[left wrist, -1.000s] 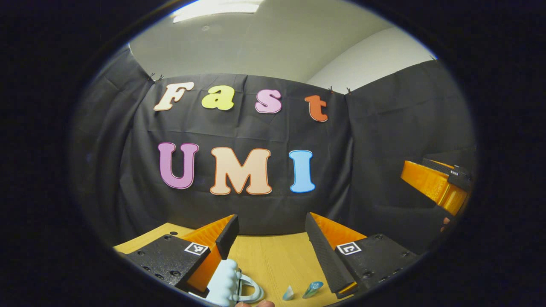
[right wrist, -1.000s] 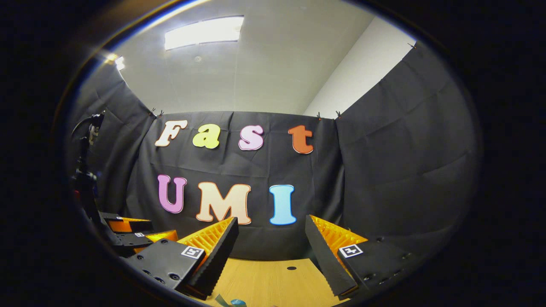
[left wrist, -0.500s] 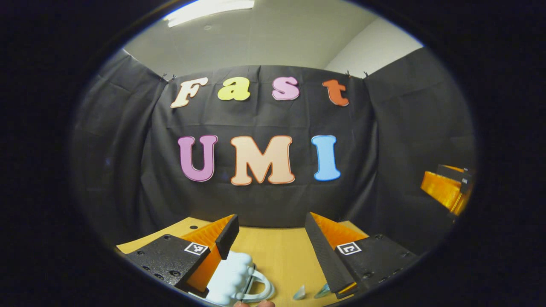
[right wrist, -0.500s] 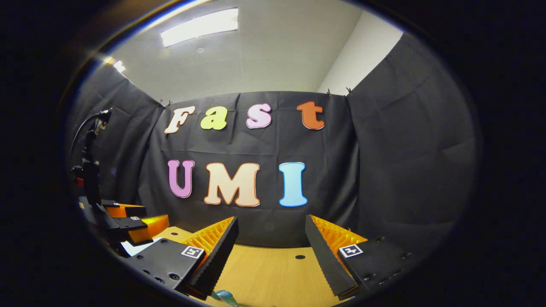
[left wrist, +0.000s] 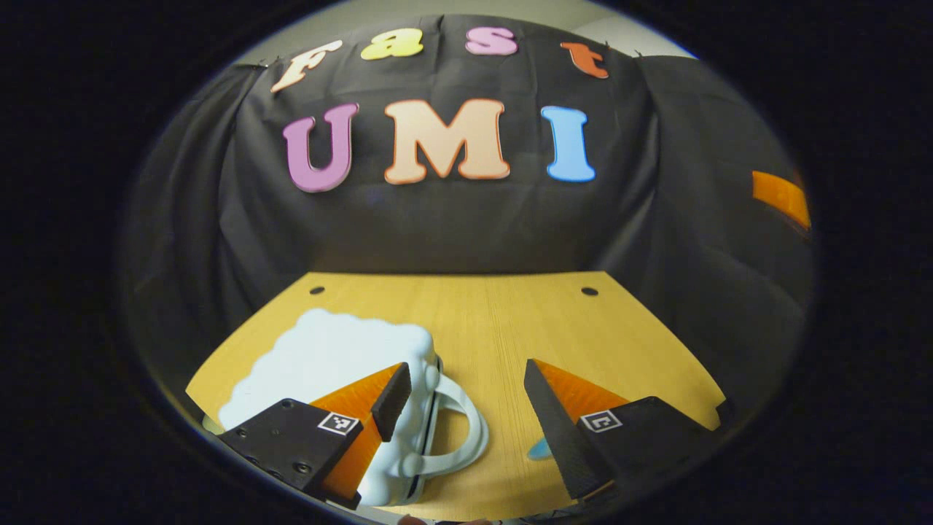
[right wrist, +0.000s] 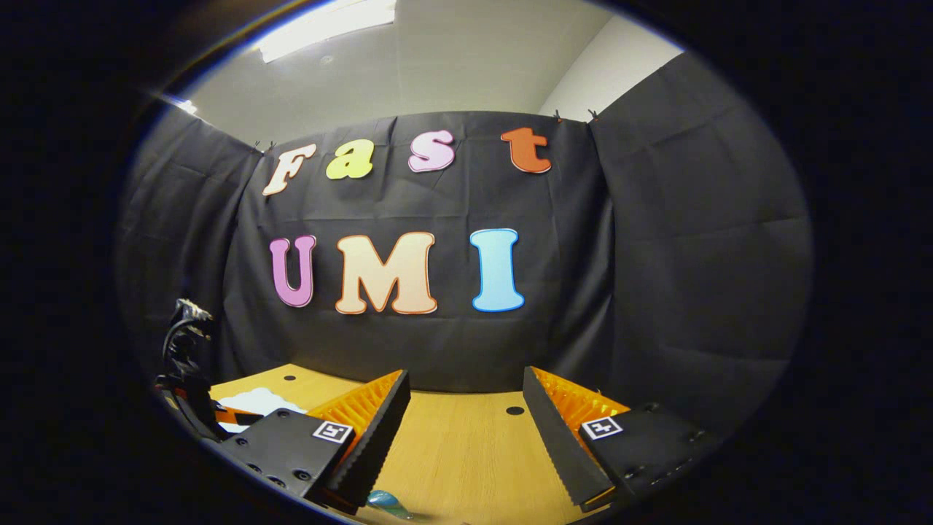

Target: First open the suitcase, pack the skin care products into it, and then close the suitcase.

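1. On the wooden table (left wrist: 510, 321) a small pale blue suitcase (left wrist: 328, 357) is lying flat with its lid shut, and its looped handle (left wrist: 459, 430) is pointing toward the middle of the table.
2. Two small dark holes are showing near the far edge of the table, where the yellow-brown top is meeting the black cloth wall (left wrist: 452, 226).
3. The cloth is hanging all around the booth, and in the right gripper view a pale ceiling (right wrist: 437, 65) with a long bright light (right wrist: 328, 29) is showing above it.
4. The left gripper (left wrist: 463, 386) is hanging over the table with its fingers spread wide apart and nothing between them; its left finger (left wrist: 390, 394) is sitting in front of the suitcase's handle end.
5. A little blue-green thing (left wrist: 539, 448), maybe a skin care product, is peeking out beside the left gripper's right finger, but it is too hidden to name.
6. The right gripper (right wrist: 466, 408) is also standing wide open over bare table, holding nothing.
7. A shiny blue-green item (right wrist: 386, 502) is lying on the table just under the right gripper's left finger.
8. Small black-and-white square markers are stuck on both grippers; no words on them can be read.
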The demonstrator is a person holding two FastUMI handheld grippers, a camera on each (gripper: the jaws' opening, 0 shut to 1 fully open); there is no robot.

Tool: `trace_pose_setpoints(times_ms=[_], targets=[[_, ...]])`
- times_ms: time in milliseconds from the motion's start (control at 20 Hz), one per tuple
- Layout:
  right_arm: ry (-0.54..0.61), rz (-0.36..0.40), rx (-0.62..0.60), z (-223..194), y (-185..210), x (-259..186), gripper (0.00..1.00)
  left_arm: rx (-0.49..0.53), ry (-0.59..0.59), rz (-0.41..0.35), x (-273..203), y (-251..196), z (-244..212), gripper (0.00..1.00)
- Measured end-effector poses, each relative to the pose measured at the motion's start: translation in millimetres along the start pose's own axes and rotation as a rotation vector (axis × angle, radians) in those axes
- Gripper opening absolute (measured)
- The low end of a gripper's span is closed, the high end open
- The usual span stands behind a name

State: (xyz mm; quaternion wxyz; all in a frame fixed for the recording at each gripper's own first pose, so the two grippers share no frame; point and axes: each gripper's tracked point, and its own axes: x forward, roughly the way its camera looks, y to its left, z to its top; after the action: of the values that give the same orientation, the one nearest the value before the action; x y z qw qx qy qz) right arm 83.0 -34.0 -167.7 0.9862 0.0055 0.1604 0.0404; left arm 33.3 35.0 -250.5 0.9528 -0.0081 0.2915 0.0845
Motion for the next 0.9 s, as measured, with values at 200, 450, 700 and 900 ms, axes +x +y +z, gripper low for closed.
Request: trace_pose_setpoints(times_ms=[200, 450, 700, 900], targets=[[0.029, -0.021, -0.043, -10.9, 3.2, 8.2, 0.97, 0.016, 0.161, -0.019, 27.8, -0.7, -37.2, 0.94], [0.046, -0.055, -0.066, -13.9, -2.8, 13.8, 0.99, -0.002, 0.328, -0.02, 48.3, -2.6, -72.3, 0.92], [0.056, -0.103, -0.066, -15.9, -15.3, 8.5, 0.99, 0.024, 0.465, -0.058, 59.9, -16.3, -97.0, 0.84], [0.027, -0.156, -0.084, -6.9, -30.4, -2.5, 0.99, -0.072, 0.599, -0.093, 60.7, -24.8, -127.3, 0.82]])
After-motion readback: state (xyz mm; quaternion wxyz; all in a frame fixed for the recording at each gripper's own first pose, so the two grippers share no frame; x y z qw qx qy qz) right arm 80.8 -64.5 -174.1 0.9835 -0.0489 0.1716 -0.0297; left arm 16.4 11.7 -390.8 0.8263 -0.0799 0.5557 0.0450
